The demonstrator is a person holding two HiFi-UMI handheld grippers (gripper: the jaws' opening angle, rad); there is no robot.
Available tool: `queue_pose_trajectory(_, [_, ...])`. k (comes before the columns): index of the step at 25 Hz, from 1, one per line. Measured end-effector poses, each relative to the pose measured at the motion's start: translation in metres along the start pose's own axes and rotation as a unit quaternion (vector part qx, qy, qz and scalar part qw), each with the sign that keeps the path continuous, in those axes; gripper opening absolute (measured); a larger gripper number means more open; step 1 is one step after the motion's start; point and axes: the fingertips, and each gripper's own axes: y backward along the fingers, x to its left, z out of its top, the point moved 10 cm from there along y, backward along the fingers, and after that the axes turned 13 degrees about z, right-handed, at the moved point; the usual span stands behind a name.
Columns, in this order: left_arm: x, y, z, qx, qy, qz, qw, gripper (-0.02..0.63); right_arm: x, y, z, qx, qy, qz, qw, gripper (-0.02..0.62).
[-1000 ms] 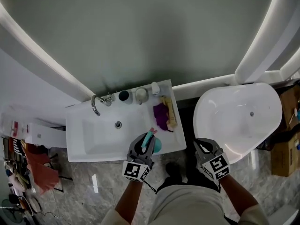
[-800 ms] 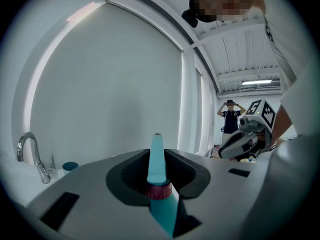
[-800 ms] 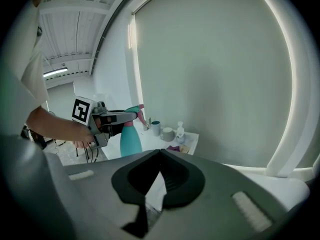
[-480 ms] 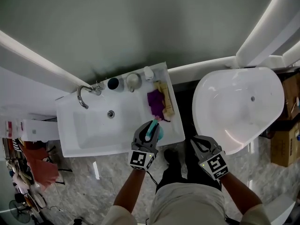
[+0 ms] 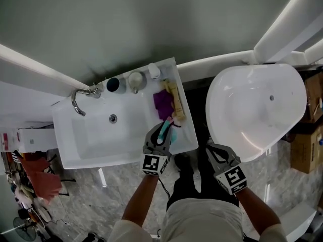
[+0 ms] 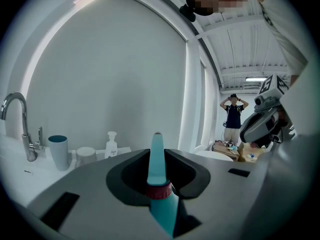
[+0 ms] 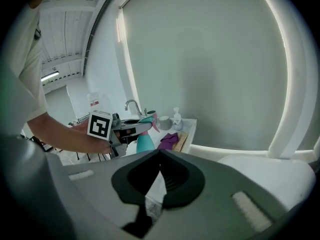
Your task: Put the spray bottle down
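Observation:
A teal spray bottle (image 5: 167, 128) with a red collar and pink trigger sits in my left gripper (image 5: 162, 136), which is shut on its neck. They hang over the right front ledge of the white sink (image 5: 101, 156), just in front of a purple cloth (image 5: 162, 105). In the left gripper view the bottle's neck (image 6: 161, 204) fills the gap between the jaws. My right gripper (image 5: 218, 158) is off to the right, between sink and bathtub, with nothing in it. Its jaw tips meet in the right gripper view (image 7: 160, 152), which also shows the bottle (image 7: 145, 142).
A faucet (image 5: 79, 98), a dark cup (image 5: 115, 85), a pale jar (image 5: 135, 79) and a white soap dispenser (image 5: 154, 71) line the sink's back ledge. A wooden brush (image 5: 175, 103) lies by the cloth. A white bathtub (image 5: 252, 110) stands right. A person (image 6: 233, 117) stands far off.
My left gripper has come down with the bottle toward the sink's right ledge, nearer the purple cloth. The right gripper has sunk a little.

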Motion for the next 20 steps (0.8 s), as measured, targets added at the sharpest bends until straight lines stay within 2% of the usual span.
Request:
queue_pose_trajectory(11, [0.004, -0.011, -0.027, -0.011, -0.028, 0.035, 0.9989, 0.089, -0.003, -0.023, -0.015, 0.005, -0.028, 0.006, 1.000, 0.011])
queue_pose_trajectory(16, [-0.001, -0.009, -0.030, -0.049, -0.029, 0.051, 0.9971, 0.089, -0.003, -0.032, -0.019, 0.009, -0.028, 0.012, 1.000, 0.011])
queue_pose_trajectory(20, [-0.002, -0.005, -0.037, -0.054, -0.077, 0.048, 0.9944, 0.089, -0.004, -0.038, -0.025, 0.016, -0.021, 0.015, 1.000, 0.011])
